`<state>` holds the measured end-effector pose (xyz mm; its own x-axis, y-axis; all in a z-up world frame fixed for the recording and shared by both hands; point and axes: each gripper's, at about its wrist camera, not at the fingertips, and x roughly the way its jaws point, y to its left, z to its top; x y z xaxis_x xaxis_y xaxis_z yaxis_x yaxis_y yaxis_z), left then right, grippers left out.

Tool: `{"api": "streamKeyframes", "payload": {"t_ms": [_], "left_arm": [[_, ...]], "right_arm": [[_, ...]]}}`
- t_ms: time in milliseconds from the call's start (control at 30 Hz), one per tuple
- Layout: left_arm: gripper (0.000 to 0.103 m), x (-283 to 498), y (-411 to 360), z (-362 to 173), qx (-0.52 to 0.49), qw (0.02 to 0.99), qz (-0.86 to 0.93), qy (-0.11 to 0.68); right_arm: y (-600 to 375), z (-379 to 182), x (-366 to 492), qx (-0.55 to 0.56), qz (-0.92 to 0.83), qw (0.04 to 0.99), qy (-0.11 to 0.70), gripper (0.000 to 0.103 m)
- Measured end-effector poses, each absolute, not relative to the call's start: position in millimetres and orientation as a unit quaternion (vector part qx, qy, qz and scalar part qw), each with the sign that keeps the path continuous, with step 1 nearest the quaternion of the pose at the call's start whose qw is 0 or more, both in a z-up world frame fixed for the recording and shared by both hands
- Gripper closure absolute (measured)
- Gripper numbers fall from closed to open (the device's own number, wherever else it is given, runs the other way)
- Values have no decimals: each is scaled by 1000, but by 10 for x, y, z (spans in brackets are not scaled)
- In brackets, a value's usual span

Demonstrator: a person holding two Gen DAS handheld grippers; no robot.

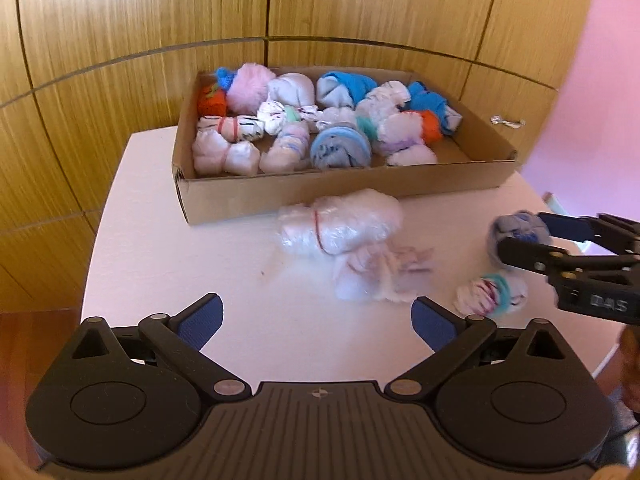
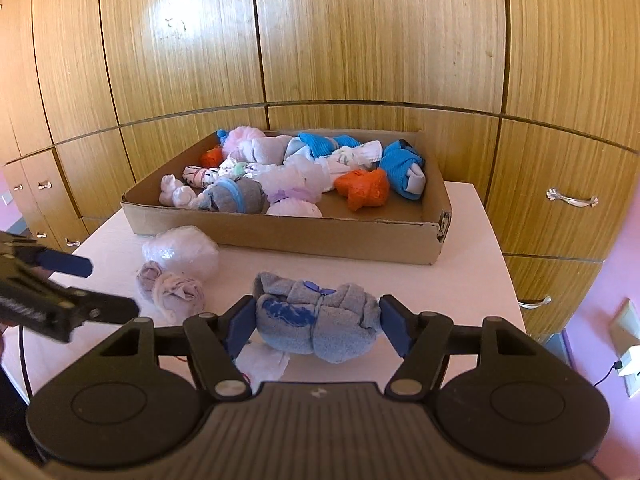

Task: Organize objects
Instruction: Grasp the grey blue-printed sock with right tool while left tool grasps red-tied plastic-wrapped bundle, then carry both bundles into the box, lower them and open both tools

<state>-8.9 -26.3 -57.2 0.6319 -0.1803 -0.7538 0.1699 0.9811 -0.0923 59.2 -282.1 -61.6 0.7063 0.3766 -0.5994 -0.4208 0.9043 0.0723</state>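
Observation:
A cardboard box (image 1: 280,194) (image 2: 304,236) at the back of the pale table holds several rolled sock bundles. My right gripper (image 2: 318,322) is shut on a grey and blue sock bundle (image 2: 316,320) and holds it above the table; the bundle also shows in the left wrist view (image 1: 518,230). My left gripper (image 1: 318,318) is open and empty, low over the table's near side. In front of it lie a plastic-wrapped bundle (image 1: 340,222) (image 2: 182,250), a pale pink sock bundle (image 1: 374,276) (image 2: 170,290) and a white and teal bundle (image 1: 490,292).
Wooden cabinet doors (image 2: 360,40) stand behind the table, with metal handles (image 2: 572,198) on the right. The table's right edge (image 2: 504,264) drops off beside the box. A wall socket with a plug (image 2: 628,364) is at the far right.

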Motion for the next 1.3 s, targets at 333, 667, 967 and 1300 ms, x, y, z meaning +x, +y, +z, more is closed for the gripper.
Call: {"api": "streamKeyframes", "payload": {"t_ms": [333,667,967,1300], "left_arm": [[1,403,-284,-596,-91,897,-82,424],[22,590,-334,-713,-88,893,-83,433],[24,511,-411,-567,-29,913,-63,403],[24,396,-565,-316,25,927,-67,368]], "right_arm": [[-2835,-600,604,-30,212,925,316,39],[-2794,-660,643,-34,215,921,323,40],[-2830,-662,674,-29,213,922,322,40],[-2849,-510,612,-37,217,925,309,40]]}}
